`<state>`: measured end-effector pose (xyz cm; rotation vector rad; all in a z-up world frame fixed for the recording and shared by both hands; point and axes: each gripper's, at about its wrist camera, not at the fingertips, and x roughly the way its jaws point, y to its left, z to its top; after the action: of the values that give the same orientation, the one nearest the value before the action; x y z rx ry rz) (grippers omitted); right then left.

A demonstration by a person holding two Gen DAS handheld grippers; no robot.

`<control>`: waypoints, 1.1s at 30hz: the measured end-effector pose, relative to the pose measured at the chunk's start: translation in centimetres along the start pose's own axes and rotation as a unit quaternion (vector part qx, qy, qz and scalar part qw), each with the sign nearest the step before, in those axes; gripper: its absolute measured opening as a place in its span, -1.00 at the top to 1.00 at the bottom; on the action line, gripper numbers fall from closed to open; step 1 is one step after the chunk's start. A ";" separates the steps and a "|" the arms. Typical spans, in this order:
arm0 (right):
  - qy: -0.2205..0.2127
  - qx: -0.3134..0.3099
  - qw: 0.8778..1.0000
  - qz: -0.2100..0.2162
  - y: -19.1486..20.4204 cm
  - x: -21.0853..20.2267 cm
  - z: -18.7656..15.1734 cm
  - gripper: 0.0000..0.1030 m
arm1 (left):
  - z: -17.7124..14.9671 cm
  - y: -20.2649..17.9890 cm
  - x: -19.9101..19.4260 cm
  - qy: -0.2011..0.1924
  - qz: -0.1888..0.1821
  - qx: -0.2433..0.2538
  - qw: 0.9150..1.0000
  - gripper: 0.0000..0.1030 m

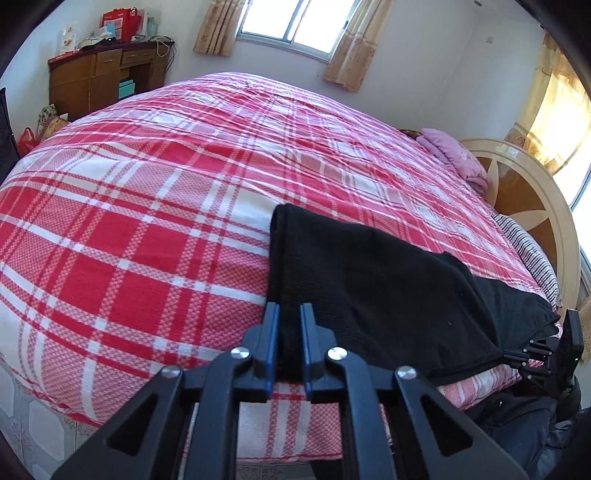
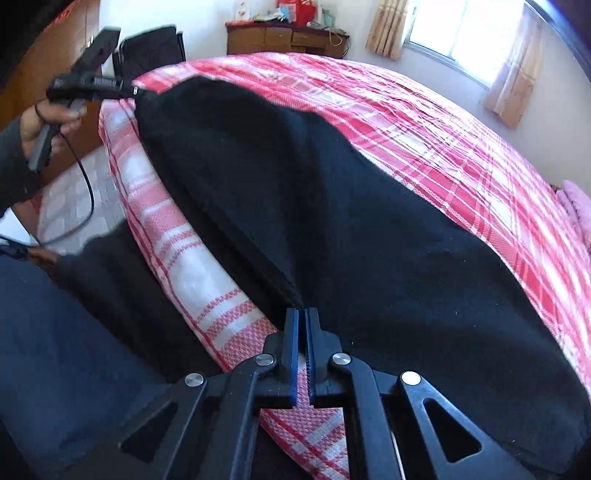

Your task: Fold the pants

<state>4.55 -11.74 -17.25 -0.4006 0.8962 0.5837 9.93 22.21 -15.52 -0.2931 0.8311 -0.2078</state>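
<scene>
Black pants [image 1: 373, 280] lie along the near edge of a bed covered in a red and white plaid sheet [image 1: 147, 206]. My left gripper [image 1: 289, 312] is shut on one end of the pants, thick fabric between its blue pads. My right gripper [image 2: 303, 315] is shut on the other end of the pants [image 2: 332, 206], at the bed's edge. In the right wrist view the left gripper [image 2: 138, 90] shows at the far end, held by a hand. In the left wrist view the right gripper [image 1: 517, 356] shows at the right.
A wooden desk [image 1: 99, 74] with clutter stands beyond the bed. A pink pillow [image 1: 458, 155] and a round headboard [image 1: 524, 192] are at the right. Curtained windows [image 1: 295, 22] are behind. A tiled floor [image 2: 70, 199] lies beside the bed. My dark-clothed body [image 2: 55, 332] is close by.
</scene>
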 end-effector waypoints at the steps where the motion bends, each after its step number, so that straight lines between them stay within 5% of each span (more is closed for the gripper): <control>1: -0.010 0.000 1.000 0.004 0.0 -0.7 0.2 0.94 | 0.1 0.2 -0.2 -0.002 0.000 -0.002 1.000 0.77; 4: -0.023 -0.003 1.000 0.008 0.1 -2.0 0.7 0.94 | 0.1 0.5 -0.1 -0.002 0.004 -0.005 1.000 0.77; 8: 0.030 -0.008 0.999 -0.007 0.1 1.4 -0.5 0.94 | 0.0 0.3 -0.1 0.004 -0.010 -0.008 1.000 0.77; 17: 0.026 -0.022 0.999 -0.001 0.5 0.9 -1.1 0.94 | 0.8 -1.6 -1.2 -0.013 0.002 0.016 1.000 0.75; 22: 0.020 -0.009 1.000 -0.010 0.0 0.9 -0.8 0.90 | 0.6 -6.6 -1.3 -0.009 -0.020 0.090 0.996 0.63; 23: 0.023 -0.004 1.000 -0.007 -0.4 0.8 -0.8 0.69 | 0.4 -7.8 -1.0 -0.003 -0.029 0.107 0.994 0.57; 24: 0.023 -0.002 1.000 -0.010 -0.6 0.6 -0.9 0.16 | 0.2 -9.2 -0.8 0.002 -0.036 0.125 0.991 0.48; 26: 0.021 0.001 1.000 -0.021 -1.0 -0.2 -1.2 -0.28 | -0.4 -11.9 0.0 0.013 -0.051 0.161 0.986 0.30; 33: -0.004 0.105 0.993 -0.050 -6.8 -4.6 -4.2 -0.27 | -2.1 -19.3 3.9 0.068 -0.118 0.231 0.963 0.24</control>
<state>3.97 -20.81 -15.28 -0.2510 0.9144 0.3952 9.69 2.54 -13.09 0.0644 0.8572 -0.6411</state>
